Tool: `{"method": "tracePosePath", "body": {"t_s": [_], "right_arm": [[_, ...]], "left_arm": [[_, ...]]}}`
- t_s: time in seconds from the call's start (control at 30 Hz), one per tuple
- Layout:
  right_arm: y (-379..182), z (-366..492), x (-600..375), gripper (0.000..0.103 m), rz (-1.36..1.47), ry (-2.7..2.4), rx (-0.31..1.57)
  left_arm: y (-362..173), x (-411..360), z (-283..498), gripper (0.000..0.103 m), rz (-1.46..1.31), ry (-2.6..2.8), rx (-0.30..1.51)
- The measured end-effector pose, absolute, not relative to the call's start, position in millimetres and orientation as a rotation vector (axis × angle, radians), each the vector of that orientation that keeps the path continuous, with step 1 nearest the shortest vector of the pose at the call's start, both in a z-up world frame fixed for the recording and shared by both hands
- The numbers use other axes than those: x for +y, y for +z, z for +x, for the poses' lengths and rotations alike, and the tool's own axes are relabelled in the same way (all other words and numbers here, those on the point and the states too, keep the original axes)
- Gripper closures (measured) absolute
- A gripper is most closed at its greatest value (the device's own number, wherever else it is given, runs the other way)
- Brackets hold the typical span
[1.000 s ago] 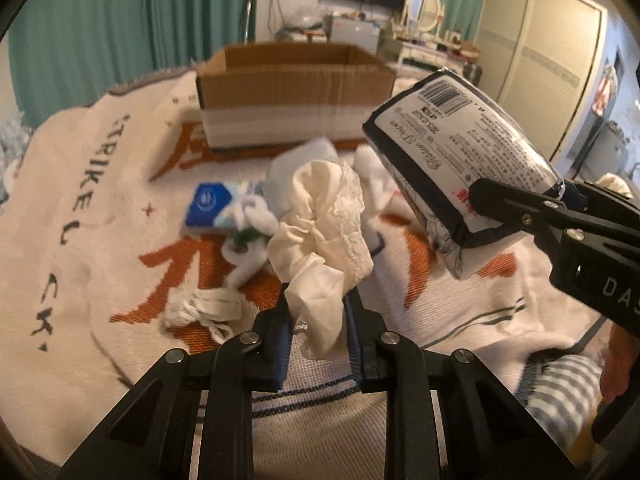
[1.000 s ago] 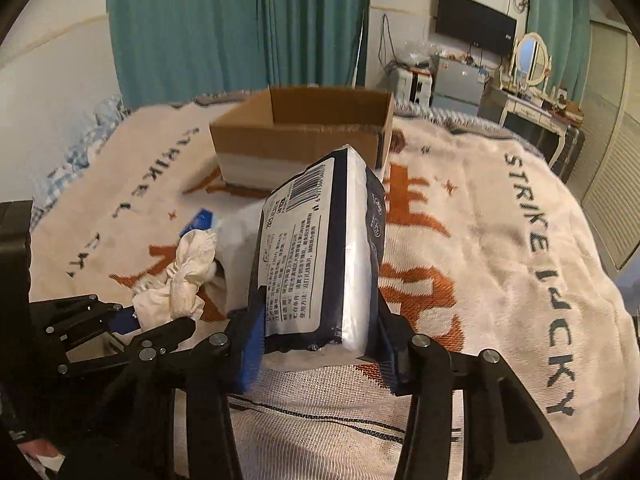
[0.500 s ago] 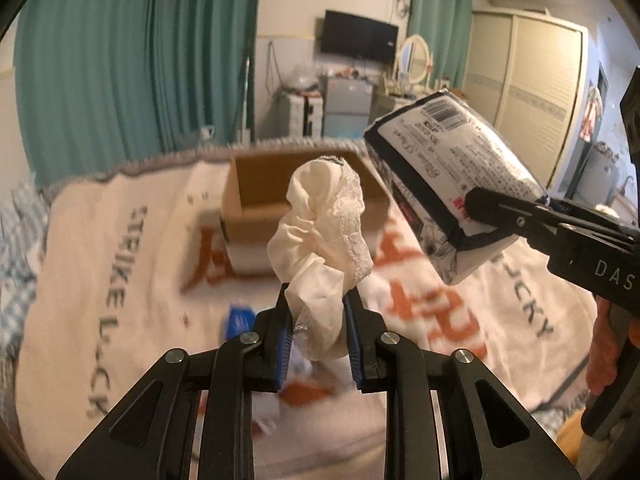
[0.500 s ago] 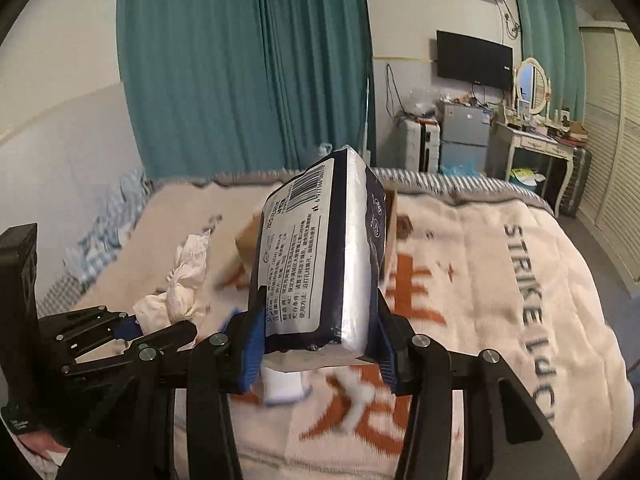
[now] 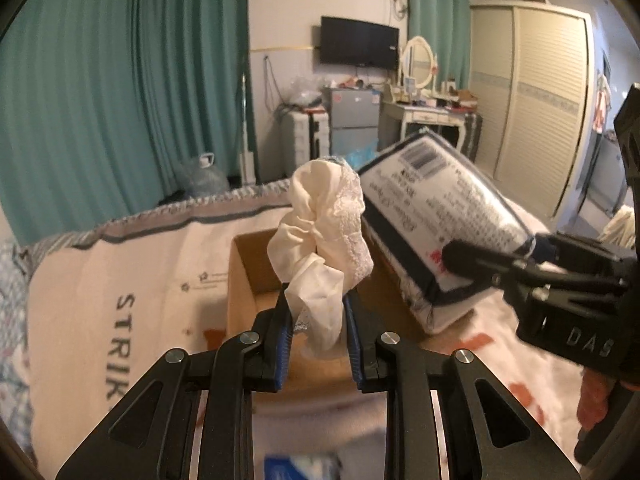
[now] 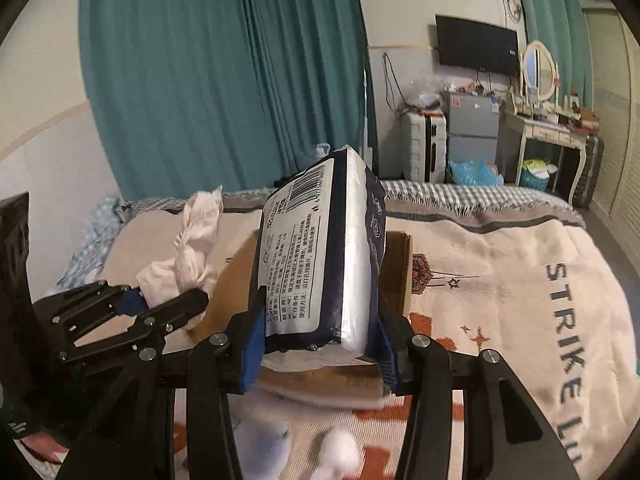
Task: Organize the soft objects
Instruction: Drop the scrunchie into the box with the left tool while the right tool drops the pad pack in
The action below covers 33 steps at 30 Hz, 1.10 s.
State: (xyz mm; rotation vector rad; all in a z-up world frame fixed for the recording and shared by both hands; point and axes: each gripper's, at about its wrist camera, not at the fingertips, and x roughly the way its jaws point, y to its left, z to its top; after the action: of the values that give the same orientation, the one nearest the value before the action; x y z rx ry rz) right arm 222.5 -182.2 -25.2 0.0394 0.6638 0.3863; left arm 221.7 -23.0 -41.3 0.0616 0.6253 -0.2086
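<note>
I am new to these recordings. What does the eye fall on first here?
First, the cream cloth pinched in the left gripper and the tissue pack clamped in the right gripper. Both hang over the cardboard box on the blanket.

blurred blue packet [image 5: 298,465], perhaps tissues, cut off below.
</note>
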Motion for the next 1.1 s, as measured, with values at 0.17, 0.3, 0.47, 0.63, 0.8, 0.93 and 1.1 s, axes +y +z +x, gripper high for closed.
{"method": "tracePosePath", "body": {"t_s": [0.17, 0.3, 0.47, 0.63, 0.8, 0.93, 1.1], "right_arm": [[-61.7, 265.9, -179.1, 0.056, 0.061, 0.381, 0.709], [-84.4, 282.0, -181.8, 0.05, 0.095, 0.396, 0.725], [-86.9, 278.5, -193.3, 0.038, 0.107, 0.375, 0.712], [-49.4, 250.5, -208.4, 0.037, 0.102, 0.352, 0.665], [12.3, 199.0, -220.7, 0.03, 0.049, 0.322, 0.582], [58.4, 147.4, -224.6, 0.02, 0.002, 0.295, 0.527], [86.5, 82.1, -227.2, 0.004, -0.04, 0.289, 0.48]], "left_arm": [[-76.8, -20.7, 271.4, 0.076, 0.063, -0.191, 0.678], [-92.0, -25.4, 285.0, 0.039, 0.101, -0.159, 0.686], [-86.4, -21.9, 279.4, 0.031, 0.085, -0.131, 0.668], [-45.5, -19.8, 247.9, 0.031, 0.096, -0.11, 0.606], [23.4, -14.9, 191.9, 0.017, 0.082, -0.091, 0.487], [63.0, -12.1, 142.7, 0.014, 0.082, -0.073, 0.424], [82.4, -6.3, 90.9, 0.014, 0.077, -0.04, 0.391]]}}
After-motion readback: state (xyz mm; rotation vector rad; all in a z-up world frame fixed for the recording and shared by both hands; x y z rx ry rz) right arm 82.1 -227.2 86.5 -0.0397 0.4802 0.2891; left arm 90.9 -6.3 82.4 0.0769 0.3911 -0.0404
